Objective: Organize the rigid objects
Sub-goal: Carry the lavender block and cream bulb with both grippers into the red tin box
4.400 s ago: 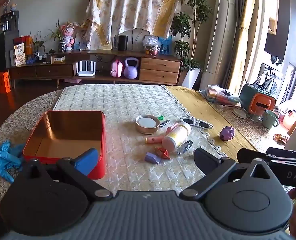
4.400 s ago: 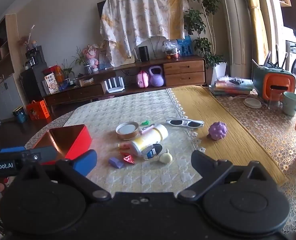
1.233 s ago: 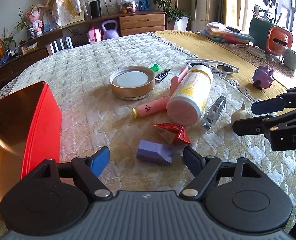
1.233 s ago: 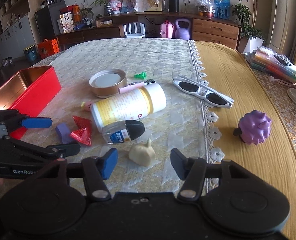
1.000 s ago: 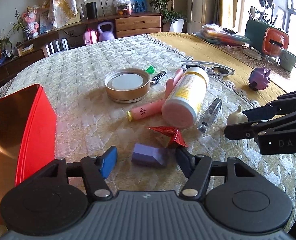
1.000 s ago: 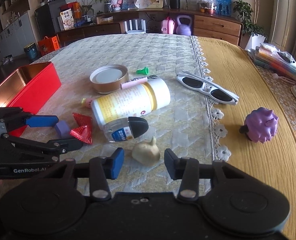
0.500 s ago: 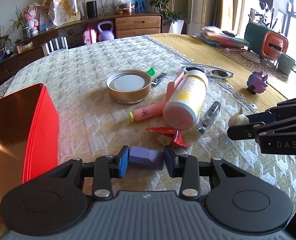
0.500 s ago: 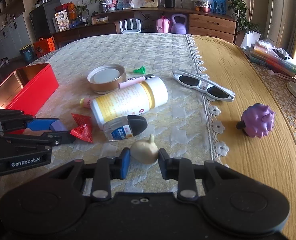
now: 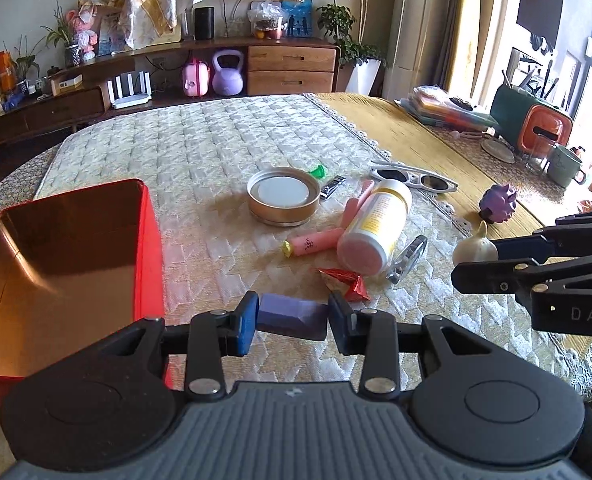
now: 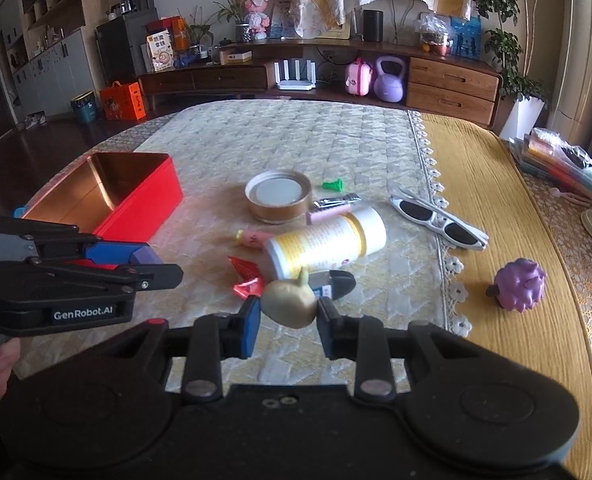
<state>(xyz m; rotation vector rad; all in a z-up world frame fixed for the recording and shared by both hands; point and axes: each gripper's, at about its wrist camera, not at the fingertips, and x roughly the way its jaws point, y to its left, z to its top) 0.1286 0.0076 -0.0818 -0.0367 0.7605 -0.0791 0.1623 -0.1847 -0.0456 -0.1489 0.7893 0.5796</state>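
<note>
My left gripper [image 9: 292, 316] is shut on a purple block [image 9: 292, 315] and holds it above the cloth, just right of the open red tin [image 9: 56, 256]. My right gripper [image 10: 289, 312] is shut on a cream garlic-shaped toy [image 10: 290, 302], lifted above the table. The garlic toy also shows in the left wrist view [image 9: 474, 248]. The purple block also shows in the right wrist view [image 10: 146, 257]. On the cloth lie a white and yellow bottle [image 9: 376, 224], a pink tube [image 9: 316, 242], a red wrapper [image 9: 346, 280], a round tin lid [image 9: 283, 196] and white sunglasses [image 9: 414, 178].
A purple spiky toy [image 10: 522, 285] sits on the yellow cloth at the right. A small green piece [image 10: 333, 185] and nail clippers [image 10: 336, 201] lie past the lid. Books, a mug [image 9: 564, 166] and an orange holder stand at the far right edge.
Both grippers came down from an open hover to the objects and closed, the left on the purple block, the right on the garlic toy. Both objects are now lifted off the cloth.
</note>
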